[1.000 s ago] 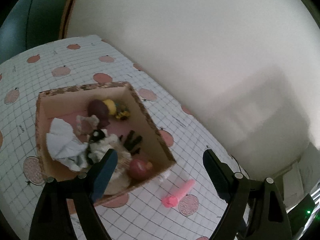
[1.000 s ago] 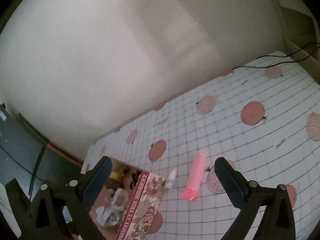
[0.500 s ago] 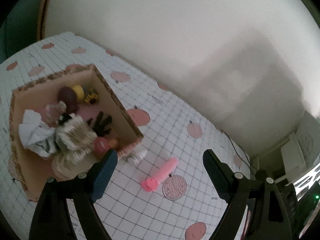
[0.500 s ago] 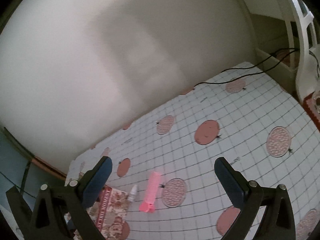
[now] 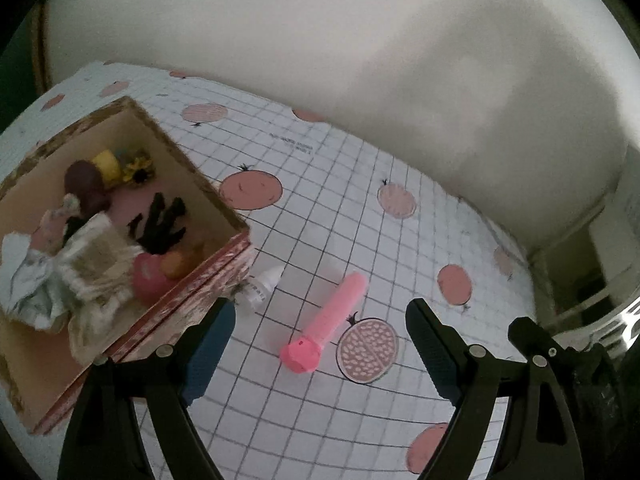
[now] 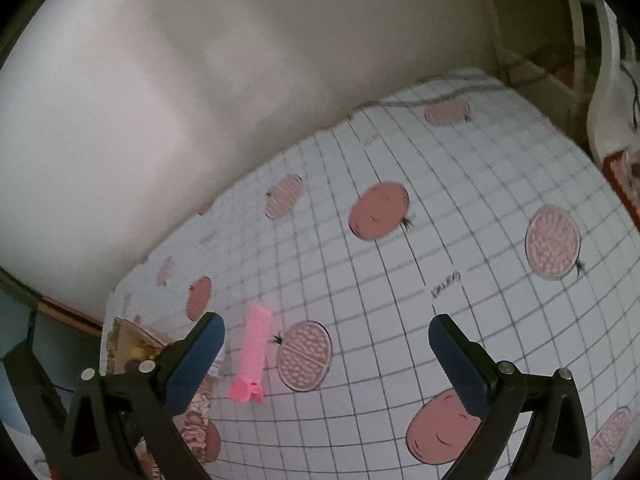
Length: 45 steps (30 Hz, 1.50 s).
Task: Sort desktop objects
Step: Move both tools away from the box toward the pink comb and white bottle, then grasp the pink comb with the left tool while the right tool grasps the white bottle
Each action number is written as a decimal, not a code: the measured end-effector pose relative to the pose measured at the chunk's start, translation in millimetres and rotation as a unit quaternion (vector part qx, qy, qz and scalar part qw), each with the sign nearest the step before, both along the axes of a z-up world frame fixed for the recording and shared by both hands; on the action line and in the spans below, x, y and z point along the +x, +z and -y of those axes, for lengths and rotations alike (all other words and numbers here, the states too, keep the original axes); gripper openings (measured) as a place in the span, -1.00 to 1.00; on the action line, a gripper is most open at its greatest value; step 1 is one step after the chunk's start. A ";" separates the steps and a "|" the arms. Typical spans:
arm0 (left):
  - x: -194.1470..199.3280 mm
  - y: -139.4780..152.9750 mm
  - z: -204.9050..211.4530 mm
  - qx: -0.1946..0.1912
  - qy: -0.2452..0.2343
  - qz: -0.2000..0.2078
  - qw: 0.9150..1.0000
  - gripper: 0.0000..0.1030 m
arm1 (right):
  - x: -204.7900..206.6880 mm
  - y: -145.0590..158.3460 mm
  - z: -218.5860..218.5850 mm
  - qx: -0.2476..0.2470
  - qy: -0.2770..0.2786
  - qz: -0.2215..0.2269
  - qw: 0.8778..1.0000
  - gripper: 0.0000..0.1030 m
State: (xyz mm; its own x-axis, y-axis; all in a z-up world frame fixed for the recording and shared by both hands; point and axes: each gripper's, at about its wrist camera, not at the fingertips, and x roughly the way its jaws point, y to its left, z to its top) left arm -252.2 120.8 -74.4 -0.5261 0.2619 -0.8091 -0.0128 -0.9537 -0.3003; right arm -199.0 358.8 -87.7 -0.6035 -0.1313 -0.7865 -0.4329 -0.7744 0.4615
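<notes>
Left gripper (image 5: 316,344) and right gripper (image 6: 326,360) both spread, nothing between the jaws. Pink tube (image 5: 326,326) lay on the gridded tablecloth (image 5: 360,216), beside a small white bottle (image 5: 260,286) touching the box (image 5: 192,292). Box contents jumbled, dim; right view cut the box off.

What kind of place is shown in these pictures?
Probably a room in a home: a table against a plain wall, covered by a fruit-print tablecloth, with a box of small household things.
</notes>
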 end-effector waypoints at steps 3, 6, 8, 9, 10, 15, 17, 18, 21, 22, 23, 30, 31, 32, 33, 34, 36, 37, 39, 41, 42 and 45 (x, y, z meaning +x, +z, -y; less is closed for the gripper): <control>-10.6 -13.5 -14.2 -0.026 -0.027 0.002 0.999 0.70 | -0.3 -7.7 -2.3 -0.002 -0.010 0.011 1.000 1.00; -14.4 -27.4 -23.6 -0.046 -0.046 0.012 0.998 0.68 | -3.4 -13.7 1.3 -0.003 -0.008 0.019 1.000 1.00; -16.5 -37.9 -26.7 -0.047 -0.054 0.021 0.997 0.62 | -4.8 -16.8 3.3 -0.003 -0.007 0.023 1.000 1.00; -18.2 -42.3 -27.4 -0.049 -0.055 0.026 0.997 0.54 | -5.8 -18.8 4.5 -0.003 -0.005 0.025 1.000 1.00; -21.6 -47.0 -29.1 -0.053 -0.056 0.031 0.997 0.46 | -5.8 -18.7 5.7 -0.002 -0.004 0.026 1.000 1.00; -31.6 -63.1 -42.4 -0.075 -0.080 0.040 0.993 0.18 | -10.3 -24.4 10.4 0.004 0.000 0.039 0.999 1.00; -31.3 -67.3 -43.5 -0.074 -0.085 0.046 0.993 0.00 | -11.2 -25.2 11.8 0.005 0.003 0.041 0.999 1.00; -31.6 -69.5 -44.4 -0.076 -0.087 0.051 0.992 -0.11 | -11.3 -24.9 12.7 0.006 0.004 0.041 0.999 1.00; -30.1 -72.5 -45.4 -0.085 -0.095 0.048 0.991 -0.24 | -11.7 -23.7 15.1 0.009 0.007 0.041 0.999 1.00; -29.5 -72.3 -44.7 -0.083 -0.096 0.047 0.991 -0.32 | -12.0 -23.6 15.5 0.009 0.009 0.041 0.999 1.00; -29.0 -72.8 -44.3 -0.082 -0.097 0.047 0.991 -0.37 | -12.4 -23.7 16.1 0.009 0.009 0.041 0.999 1.00; -17.2 -67.8 -36.6 -0.078 -0.091 0.044 0.992 -0.51 | -12.7 -21.5 18.0 0.010 0.011 0.041 0.999 1.00; -13.2 -64.6 -33.4 -0.071 -0.085 0.045 0.993 -0.51 | -12.5 -21.4 18.1 0.010 0.012 0.040 0.999 1.00; -10.2 -62.8 -31.0 -0.065 -0.080 0.045 0.994 -0.51 | -12.2 -21.0 18.6 0.010 0.013 0.040 0.999 1.00; -6.4 -59.7 -26.1 -0.053 -0.069 0.049 0.995 -0.51 | -11.5 -20.3 19.2 0.013 0.012 0.040 0.999 1.00; -3.2 -57.0 -20.4 -0.042 -0.058 0.056 0.996 -0.51 | -10.4 -18.6 19.8 0.018 0.009 0.038 0.999 1.00; -0.6 -54.1 -12.4 -0.021 -0.041 0.072 0.996 -0.51 | -9.2 -16.2 21.4 0.024 0.012 0.035 0.999 1.00; 1.0 -52.2 -6.2 0.000 -0.035 0.086 0.996 -0.51 | -9.2 -14.9 22.8 0.029 0.014 0.033 0.999 1.00; 5.3 -49.1 1.6 0.027 -0.027 0.098 0.994 -0.51 | -10.7 -13.2 27.1 0.038 0.020 0.029 0.999 1.00; 14.2 -43.2 8.5 0.024 -0.014 0.094 0.995 -0.51 | -14.5 -13.4 34.5 0.045 0.037 0.027 0.998 1.00; 18.7 -40.0 10.8 0.012 -0.007 0.092 0.996 -0.51 | -16.3 -13.5 38.4 0.049 0.046 0.025 0.997 1.00; 29.3 -34.7 19.9 0.012 0.024 0.091 0.995 -0.51 | -21.5 -14.8 56.2 0.074 0.070 0.026 0.994 1.00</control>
State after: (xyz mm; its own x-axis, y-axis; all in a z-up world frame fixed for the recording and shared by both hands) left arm -222.9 100.9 -109.1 -0.3831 0.2608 -0.8861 0.0898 -0.9443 -0.3167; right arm -220.5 302.6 -102.5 -0.5449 -0.0917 -0.8335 -0.3362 -0.8867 0.3173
